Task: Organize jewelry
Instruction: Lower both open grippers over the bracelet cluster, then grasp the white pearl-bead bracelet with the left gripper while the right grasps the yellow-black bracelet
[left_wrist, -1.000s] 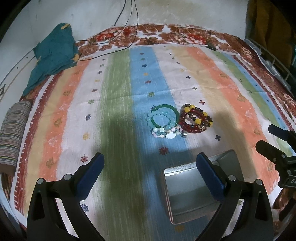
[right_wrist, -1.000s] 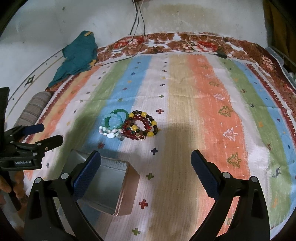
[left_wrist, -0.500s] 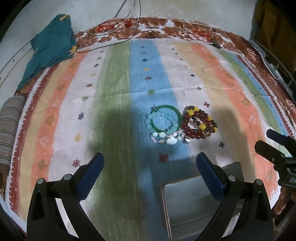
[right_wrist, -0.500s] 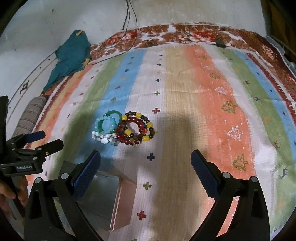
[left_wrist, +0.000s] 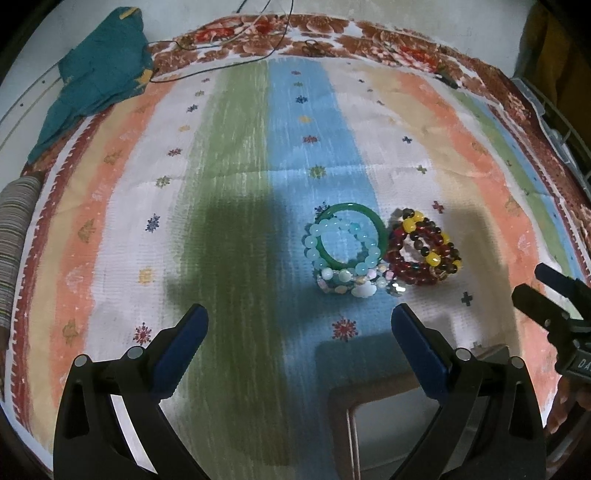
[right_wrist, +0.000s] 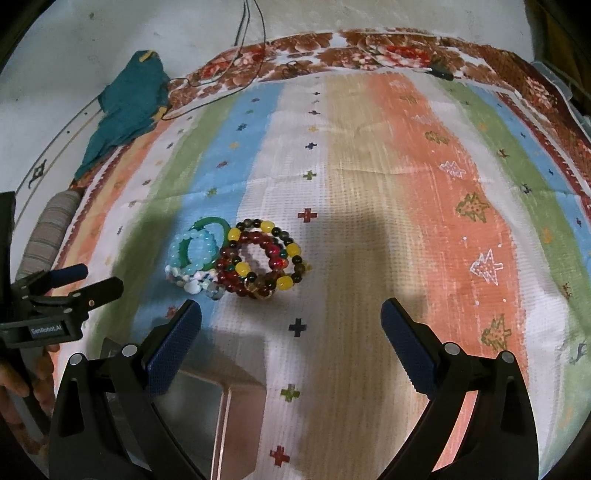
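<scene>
Wide bare striped cloth (left_wrist: 229, 155) left of and beyond the bracelet pile (left_wrist: 376, 251); free passage there. Open room too on the orange and green stripes to the right. Near edge blocked by the metal tin (right_wrist: 192, 410), just short of the pile. Far corner taken by teal fabric (left_wrist: 99, 74) and cables (right_wrist: 255, 55).

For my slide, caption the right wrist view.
Open right tool faces heaped bead bracelets on a striped cloth, metal tin nearest.
</scene>
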